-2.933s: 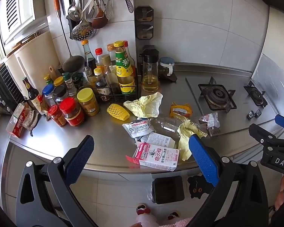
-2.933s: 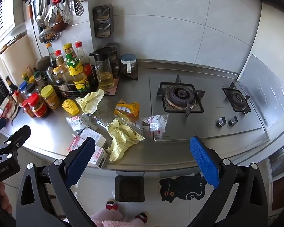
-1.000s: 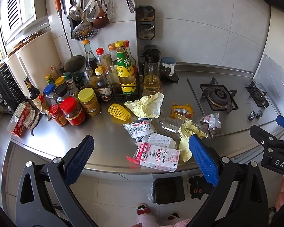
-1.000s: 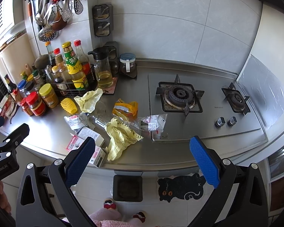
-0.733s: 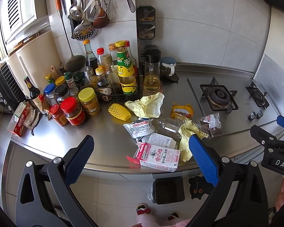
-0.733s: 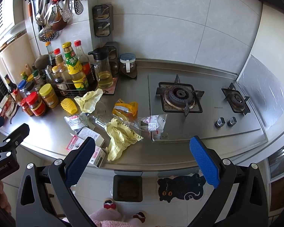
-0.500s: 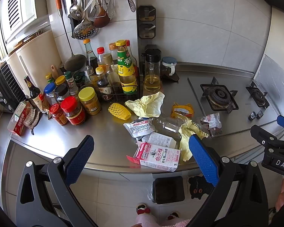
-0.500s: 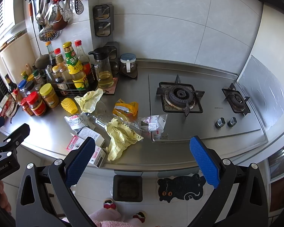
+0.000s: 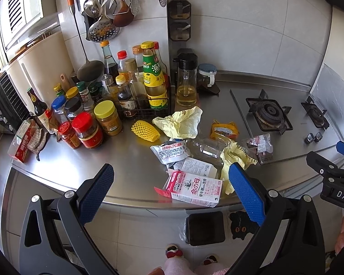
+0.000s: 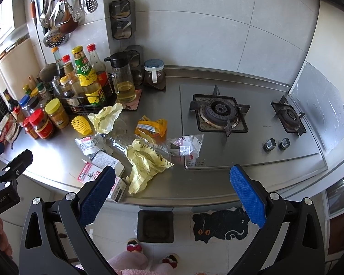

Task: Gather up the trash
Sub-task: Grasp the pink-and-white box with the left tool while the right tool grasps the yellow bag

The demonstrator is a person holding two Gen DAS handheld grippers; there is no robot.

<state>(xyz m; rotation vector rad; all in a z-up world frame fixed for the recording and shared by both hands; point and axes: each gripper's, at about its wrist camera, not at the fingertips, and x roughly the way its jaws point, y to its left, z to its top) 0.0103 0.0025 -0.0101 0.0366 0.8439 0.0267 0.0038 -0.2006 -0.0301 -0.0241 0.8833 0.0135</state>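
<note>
Bright daylight, sharp focus, fisheye-warped edges

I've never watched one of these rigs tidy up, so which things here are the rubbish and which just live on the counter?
Rubbish to collect:
pink carton
yellow wrappers
foam net
orange packet
clear bottle
black bin on the floor

Just kitchen things:
sauce bottles
spice jars
oil jug
gas burners
hanging utensils
</note>
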